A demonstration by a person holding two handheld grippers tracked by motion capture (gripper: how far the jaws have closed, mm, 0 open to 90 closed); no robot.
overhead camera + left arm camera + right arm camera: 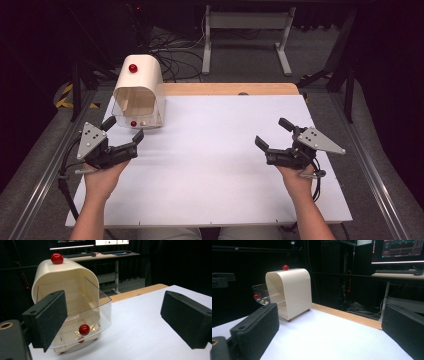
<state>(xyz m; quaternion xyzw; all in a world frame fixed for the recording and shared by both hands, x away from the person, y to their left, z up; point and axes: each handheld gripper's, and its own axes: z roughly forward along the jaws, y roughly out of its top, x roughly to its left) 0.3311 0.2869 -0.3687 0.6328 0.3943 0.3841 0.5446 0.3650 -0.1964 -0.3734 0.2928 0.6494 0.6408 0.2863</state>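
— Cream arched plastic cabinet with the clear drawer pulled out of its front: that's what they're working on. It stands at the far left of the white tabletop, a red ball knob on its top.

— And the left gripper?

— Just in front of the drawer, not touching it. Its fingers are spread wide with nothing between them. In the left gripper view you can see the drawer's red knob and a few small gold bits beside it in the tray.

— The right gripper?

— Well apart, over bare tabletop on the right, fingers just as wide and empty.

— So which step is this?

— I'd say the approach, before any contact. The next move likely calls for the left gripper to ease forward, line up on the drawer's front or its little knob, and close gently; that clear wall looks thin, and the light cabinet might slide unless the right gripper steadies it.
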